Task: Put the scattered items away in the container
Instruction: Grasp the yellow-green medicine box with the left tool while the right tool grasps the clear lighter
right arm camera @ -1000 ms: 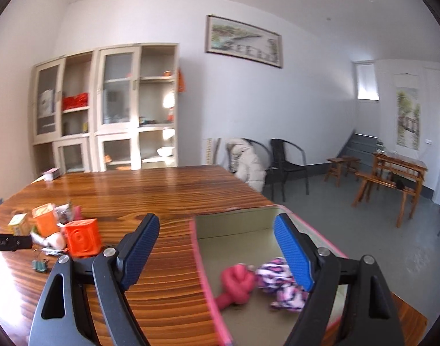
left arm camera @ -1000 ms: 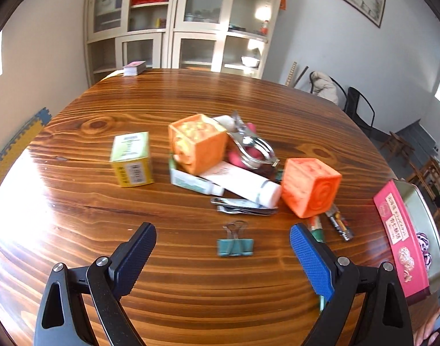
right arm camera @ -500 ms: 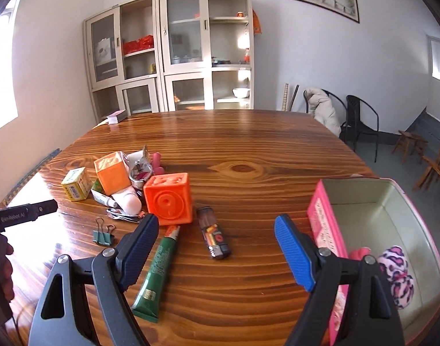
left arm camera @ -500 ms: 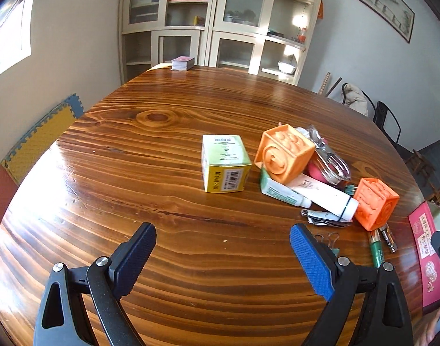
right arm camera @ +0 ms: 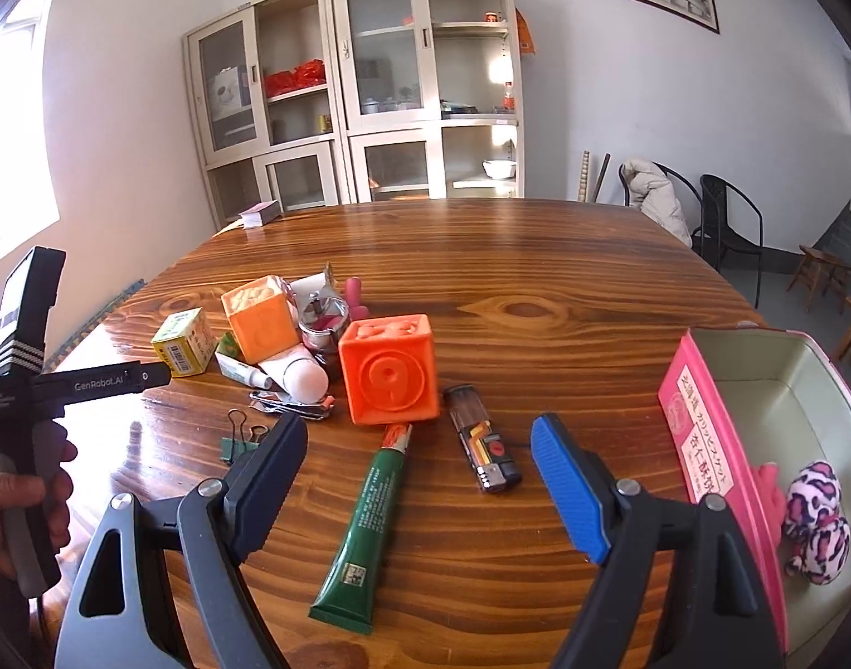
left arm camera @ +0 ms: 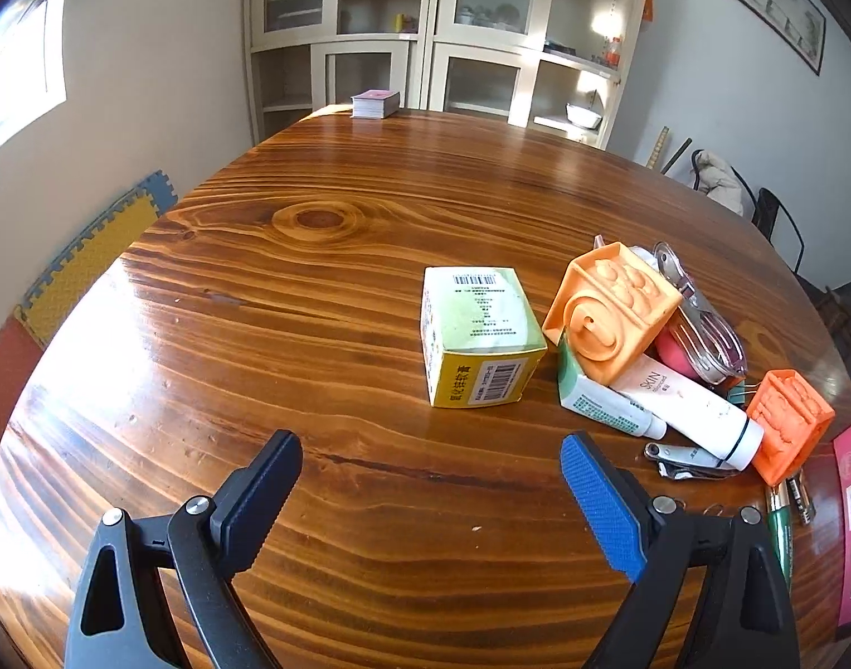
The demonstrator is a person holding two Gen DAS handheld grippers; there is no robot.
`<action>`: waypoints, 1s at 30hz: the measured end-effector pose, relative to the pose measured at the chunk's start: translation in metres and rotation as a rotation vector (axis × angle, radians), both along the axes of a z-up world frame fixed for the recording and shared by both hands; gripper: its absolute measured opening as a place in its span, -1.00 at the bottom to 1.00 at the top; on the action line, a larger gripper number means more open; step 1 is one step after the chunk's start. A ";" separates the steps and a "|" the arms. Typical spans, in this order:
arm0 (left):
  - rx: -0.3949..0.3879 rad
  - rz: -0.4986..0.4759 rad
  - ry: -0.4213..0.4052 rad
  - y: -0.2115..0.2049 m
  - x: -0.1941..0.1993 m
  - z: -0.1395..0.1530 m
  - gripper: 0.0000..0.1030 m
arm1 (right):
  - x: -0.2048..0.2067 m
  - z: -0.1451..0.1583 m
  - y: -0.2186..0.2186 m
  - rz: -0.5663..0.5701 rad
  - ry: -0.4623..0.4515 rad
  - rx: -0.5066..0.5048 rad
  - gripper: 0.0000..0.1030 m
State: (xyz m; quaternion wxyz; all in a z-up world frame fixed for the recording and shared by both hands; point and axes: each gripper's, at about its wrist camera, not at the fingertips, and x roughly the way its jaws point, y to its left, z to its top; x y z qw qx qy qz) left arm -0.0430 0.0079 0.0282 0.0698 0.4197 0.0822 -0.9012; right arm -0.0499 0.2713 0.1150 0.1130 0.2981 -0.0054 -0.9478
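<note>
Right gripper (right arm camera: 419, 449) fingers spread wide, empty; green tube (right arm camera: 368, 524) and lighter (right arm camera: 484, 449) lie between them. Left gripper (left arm camera: 431, 471) spread too, yellow-green carton (left arm camera: 478, 343) ahead.

Colours on the brown wood-grain table (right arm camera: 536, 290)
Orange cube (right arm camera: 389, 371), paler orange cube (right arm camera: 258, 318), dark green tube (right arm camera: 364, 524), yellow-green box (left arm camera: 478, 334), pink tin (right arm camera: 704, 446), pink leopard-print scrunchie (right arm camera: 818, 524).
</note>
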 end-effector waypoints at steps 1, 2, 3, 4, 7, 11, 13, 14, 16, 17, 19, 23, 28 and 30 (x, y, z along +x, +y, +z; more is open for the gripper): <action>-0.005 0.006 0.000 0.001 -0.004 0.001 0.86 | -0.001 0.000 0.002 -0.007 -0.001 -0.004 0.66; -0.010 0.014 0.002 0.002 -0.007 0.003 0.86 | -0.001 0.000 0.004 -0.014 -0.004 -0.009 0.66; -0.015 0.022 0.006 0.002 -0.012 0.005 0.86 | -0.003 0.000 0.007 -0.021 -0.007 -0.016 0.66; -0.015 0.030 0.010 0.002 -0.017 0.007 0.86 | -0.004 0.000 0.009 -0.027 -0.010 -0.025 0.66; 0.004 0.057 0.011 -0.001 -0.032 0.008 0.86 | -0.006 0.000 0.014 -0.040 -0.018 -0.044 0.66; 0.018 0.078 0.001 -0.005 -0.051 0.001 0.86 | -0.006 -0.003 0.014 -0.041 -0.024 -0.051 0.66; 0.000 0.088 -0.008 -0.007 -0.058 -0.005 0.86 | -0.007 -0.005 0.010 -0.034 -0.027 -0.040 0.66; -0.005 0.089 -0.012 -0.008 -0.060 -0.007 0.86 | -0.007 -0.006 0.008 -0.028 -0.029 -0.033 0.66; -0.005 0.086 -0.019 -0.009 -0.064 -0.012 0.86 | -0.007 -0.009 0.004 -0.019 -0.035 -0.020 0.66; -0.004 0.084 -0.021 -0.010 -0.065 -0.014 0.86 | -0.006 -0.011 0.001 -0.014 -0.038 -0.014 0.66; -0.006 0.080 -0.028 -0.011 -0.067 -0.017 0.86 | -0.007 -0.014 -0.002 -0.007 -0.043 -0.002 0.66; -0.024 0.091 -0.030 -0.015 -0.067 -0.021 0.71 | -0.006 -0.017 -0.005 0.001 -0.046 0.019 0.66; 0.005 0.119 -0.017 -0.026 -0.062 -0.016 -0.10 | -0.009 -0.017 0.003 -0.033 -0.043 0.031 0.66; 0.019 0.138 -0.007 -0.031 -0.058 -0.014 -0.10 | -0.014 -0.018 0.010 -0.058 -0.054 0.027 0.66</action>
